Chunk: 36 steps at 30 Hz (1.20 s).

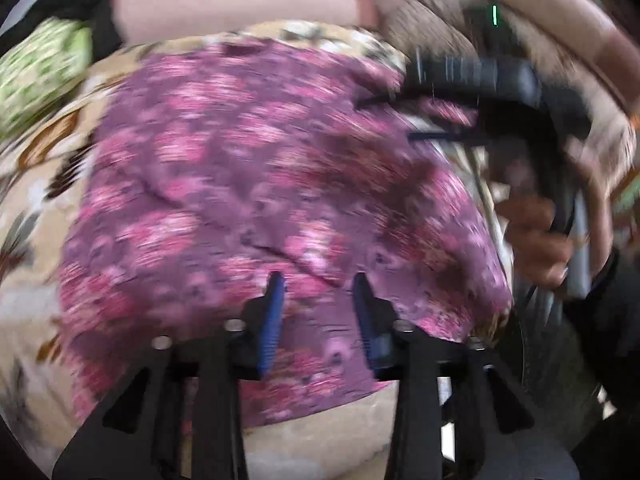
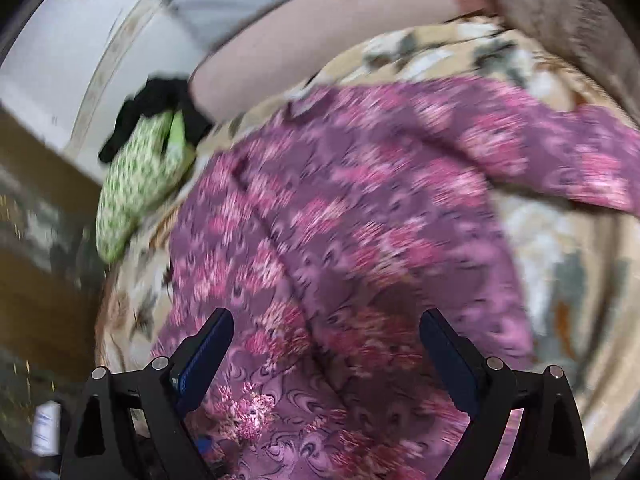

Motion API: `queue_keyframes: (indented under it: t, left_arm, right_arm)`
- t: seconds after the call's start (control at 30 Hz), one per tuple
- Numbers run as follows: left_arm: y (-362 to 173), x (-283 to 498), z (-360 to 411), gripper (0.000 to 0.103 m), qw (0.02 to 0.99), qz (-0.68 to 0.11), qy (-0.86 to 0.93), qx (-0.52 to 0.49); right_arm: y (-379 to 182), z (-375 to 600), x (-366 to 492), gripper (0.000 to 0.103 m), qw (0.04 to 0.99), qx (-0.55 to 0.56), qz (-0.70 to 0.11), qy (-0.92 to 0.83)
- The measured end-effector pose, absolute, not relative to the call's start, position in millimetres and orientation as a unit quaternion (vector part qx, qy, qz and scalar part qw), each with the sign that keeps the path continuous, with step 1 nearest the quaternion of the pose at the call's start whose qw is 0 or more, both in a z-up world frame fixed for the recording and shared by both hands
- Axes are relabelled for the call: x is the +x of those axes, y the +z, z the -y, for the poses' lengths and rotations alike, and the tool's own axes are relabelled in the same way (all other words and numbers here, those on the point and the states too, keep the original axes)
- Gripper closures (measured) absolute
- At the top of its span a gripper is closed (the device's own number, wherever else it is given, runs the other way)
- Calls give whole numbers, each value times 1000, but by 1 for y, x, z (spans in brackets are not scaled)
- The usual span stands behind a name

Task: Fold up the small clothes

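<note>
A purple garment with pink flowers (image 1: 248, 184) lies spread on a beige flowered bedsheet (image 1: 36, 208). My left gripper (image 1: 318, 280) hovers over its near edge, jaws apart with nothing between them. In the right wrist view the same garment (image 2: 340, 240) fills the middle. My right gripper (image 2: 326, 320) is wide open above it and holds nothing. The right gripper and the hand holding it also show at the right of the left wrist view (image 1: 452, 100). Both views are blurred by motion.
A folded green-and-white patterned cloth (image 2: 136, 184) and a black cloth (image 2: 156, 104) lie at the sheet's far left edge. A pale pink bolster or cushion (image 1: 240, 4) runs along the back. The floor (image 2: 36, 288) lies to the left of the bed.
</note>
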<state>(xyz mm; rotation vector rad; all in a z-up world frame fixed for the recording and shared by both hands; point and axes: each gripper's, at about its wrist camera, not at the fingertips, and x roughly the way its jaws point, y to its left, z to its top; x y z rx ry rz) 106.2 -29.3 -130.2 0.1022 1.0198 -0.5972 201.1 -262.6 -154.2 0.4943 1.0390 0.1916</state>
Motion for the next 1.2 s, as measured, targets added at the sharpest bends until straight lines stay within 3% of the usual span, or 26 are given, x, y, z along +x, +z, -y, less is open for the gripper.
queue_keyframes:
  t: [0.07,0.2,0.27,0.3,0.37,0.57,0.77,0.87,0.9,0.93,0.97,1.0,1.2]
  left_arm:
    - [-128,115,7,47,842,-481,-245,17]
    - [-143,135,-14,47,843,-507,-181,-11]
    - [-153,140,-17,47,840,-517,-163,-19]
    - [-160,139,-17,47,837,-523,-158,-24]
    - [-165,138,-15,47,834,-531,-148,-24]
    - [-157,124,-24,47,840,-521,-146,-36]
    - [-142,148,-38,47,836,-530,-133,-62]
    - [-125,168,-47,47,840,-518,-136,-88]
    - [-119,180,-52,47,841,-514,-134,-99]
    - [-117,189,-55,47,841,-514,-132,-108]
    - [-115,204,-59,47,838,-515,-129,-121]
    - [-116,212,-62,47,836,-517,-126,-130]
    - [-135,302,-91,47,808,-537,-93,-223]
  right_arm:
    - [-169,251,204,15,826,219,-511,86]
    - [-191,230,190,30,813,202,-538,93]
    - [-201,221,184,51,810,185,-550,91]
    - [-200,215,179,56,817,161,-548,81]
    - [-193,206,175,94,821,124,-552,74]
    - [-150,207,136,95,834,135,-529,82]
    - [-188,217,130,94,812,143,-561,75]
    - [-160,228,123,90,831,170,-521,89]
    - [-149,230,122,86,842,164,-506,85]
    - [-133,231,124,62,855,151,-490,78]
    - [-123,232,126,30,864,147,-475,81]
    - [-110,232,130,20,874,145,-454,95]
    - [-65,218,205,17,860,159,-448,188]
